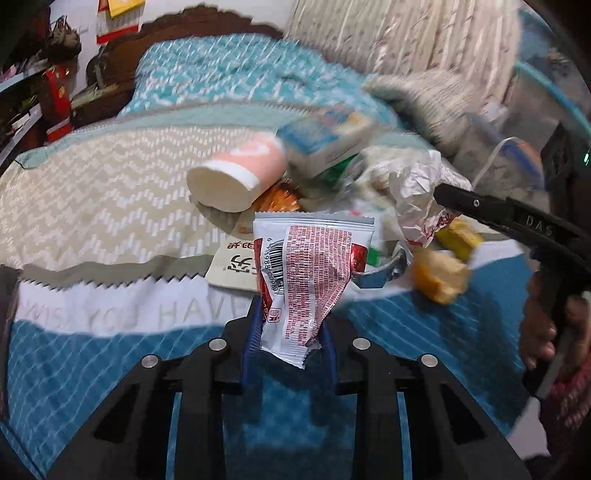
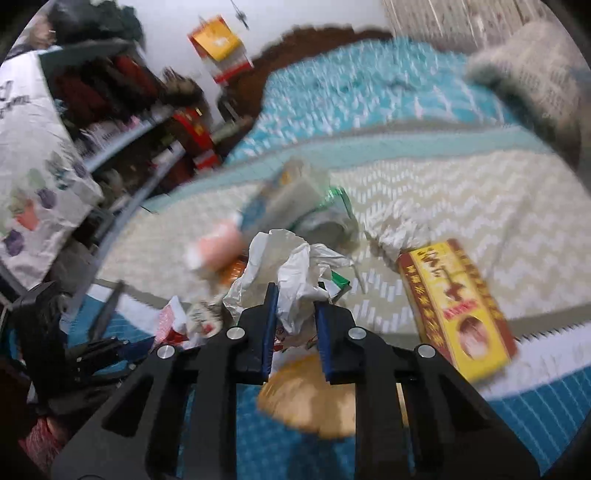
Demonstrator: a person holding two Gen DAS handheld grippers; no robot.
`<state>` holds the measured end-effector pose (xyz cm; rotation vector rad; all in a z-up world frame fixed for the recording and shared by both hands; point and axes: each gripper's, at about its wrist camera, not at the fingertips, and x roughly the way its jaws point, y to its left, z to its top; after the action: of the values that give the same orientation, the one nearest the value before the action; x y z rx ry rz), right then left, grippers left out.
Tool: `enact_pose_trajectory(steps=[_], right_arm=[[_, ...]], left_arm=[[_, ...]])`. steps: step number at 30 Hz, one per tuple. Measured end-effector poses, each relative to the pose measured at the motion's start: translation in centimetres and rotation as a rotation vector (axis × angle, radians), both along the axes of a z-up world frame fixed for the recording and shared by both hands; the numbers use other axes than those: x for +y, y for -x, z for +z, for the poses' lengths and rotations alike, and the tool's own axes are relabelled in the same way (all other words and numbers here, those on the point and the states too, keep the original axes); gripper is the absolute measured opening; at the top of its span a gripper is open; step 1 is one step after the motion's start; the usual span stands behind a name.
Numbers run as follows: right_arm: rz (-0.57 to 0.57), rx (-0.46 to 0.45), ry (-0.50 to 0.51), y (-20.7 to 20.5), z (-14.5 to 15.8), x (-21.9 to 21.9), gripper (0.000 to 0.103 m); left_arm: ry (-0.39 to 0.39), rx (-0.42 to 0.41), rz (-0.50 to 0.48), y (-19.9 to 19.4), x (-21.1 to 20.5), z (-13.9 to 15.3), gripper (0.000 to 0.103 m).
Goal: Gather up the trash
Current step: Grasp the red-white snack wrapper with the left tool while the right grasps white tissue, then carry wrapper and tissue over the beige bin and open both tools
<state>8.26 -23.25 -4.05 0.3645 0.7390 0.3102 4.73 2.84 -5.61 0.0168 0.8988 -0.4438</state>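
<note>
My left gripper [image 1: 290, 325] is shut on a white and red snack wrapper [image 1: 306, 273] and holds it upright above the blue bedspread. Behind it lies a trash pile: a pink paper cup [image 1: 236, 177] on its side, a blue and white carton [image 1: 325, 136], crumpled white plastic [image 1: 417, 184] and a yellow wrapper [image 1: 439, 277]. My right gripper [image 2: 295, 302] is shut on the crumpled white plastic [image 2: 295, 273]; it also shows at the right of the left wrist view [image 1: 491, 210]. A yellow wrapper [image 2: 310, 398] lies under the right gripper.
A yellow and red box [image 2: 458, 310] lies on the cream quilt [image 2: 461, 206] to the right. A grey pillow [image 2: 535, 77] sits at the far right. Cluttered shelves [image 2: 140, 122] stand beyond the bed's left edge, with a dark headboard [image 1: 207, 22] behind.
</note>
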Motion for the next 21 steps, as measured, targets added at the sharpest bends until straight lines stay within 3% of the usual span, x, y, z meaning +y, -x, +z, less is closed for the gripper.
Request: enact_pose_trajectory(steps=[2, 6, 11, 15, 18, 21], right_arm=[[-0.016, -0.061, 0.003, 3.1, 0.9, -0.8, 0.022], [-0.095, -0.092, 0.0, 7.7, 0.5, -3.4, 0.022], [-0.239, -0.001, -0.09, 11.2, -1.9, -8.9, 0.022], [-0.338, 0.052, -0.163, 13.0, -3.8, -12.9, 0.022], [-0.39, 0.041, -0.205, 14.2, -4.1, -15.8, 0.022], [-0.471, 0.032, -0.196, 15.2, -4.1, -19.3, 0.022]], left_arm=[[0.079, -0.004, -0.054, 1.7, 1.0, 1.2, 0.027], [0.198, 0.018, -0.141, 3.6, 0.8, 2.7, 0.027], [0.171, 0.043, -0.262, 4.3, -4.7, 2.7, 0.027], [0.083, 0.088, -0.401, 4.7, -11.9, 0.6, 0.027], [0.013, 0.122, -0.503, 4.7, -17.6, -1.1, 0.027], [-0.01, 0.158, -0.558, 3.6, -22.0, -1.7, 0.027]])
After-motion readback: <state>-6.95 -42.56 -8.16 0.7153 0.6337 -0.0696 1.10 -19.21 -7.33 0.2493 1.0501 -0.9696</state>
